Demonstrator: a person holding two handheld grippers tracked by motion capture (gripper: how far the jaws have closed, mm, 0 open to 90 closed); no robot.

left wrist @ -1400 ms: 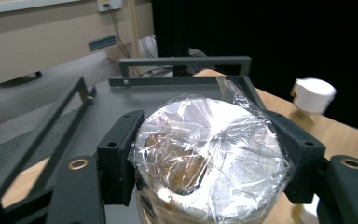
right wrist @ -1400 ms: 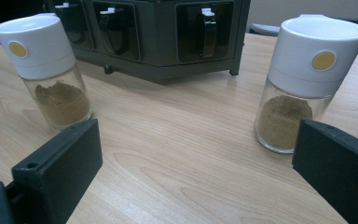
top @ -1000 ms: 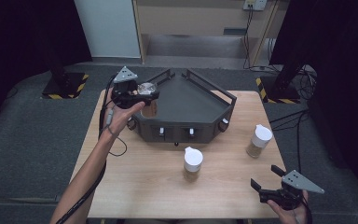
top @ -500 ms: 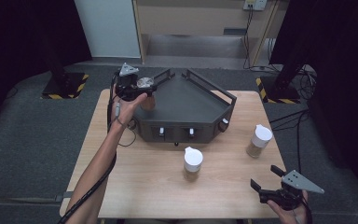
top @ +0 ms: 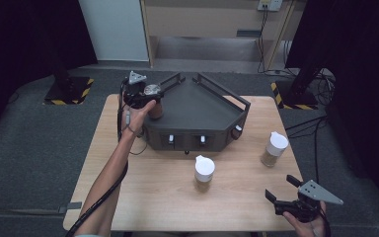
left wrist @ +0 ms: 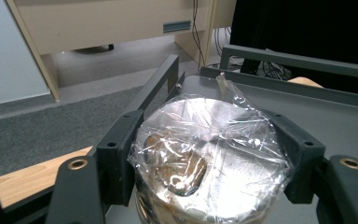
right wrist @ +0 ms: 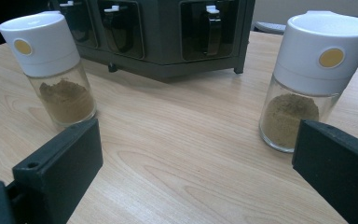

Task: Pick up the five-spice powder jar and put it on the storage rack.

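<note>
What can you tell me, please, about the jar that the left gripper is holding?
The jar is round, with clear crinkled plastic wrap stretched over its top, shiny under the light; brownish contents show through the wrap. It stands upright, clamped on both sides between the black fingers of the left gripper, which is shut on it. It sits at the left rear corner of the dark grey rack, just above or on its top; contact underneath cannot be told.

We see the left gripper (left wrist: 205, 182) clamped on a jar (left wrist: 209, 163), one black jaw on each side. Crinkled plastic wrap (left wrist: 223, 126) covers the jar's top. Jar sits over the dark grey rack (left wrist: 335, 116), near its left rail (left wrist: 156, 84). Wooden table (left wrist: 23, 182) edge at lower left.
</note>
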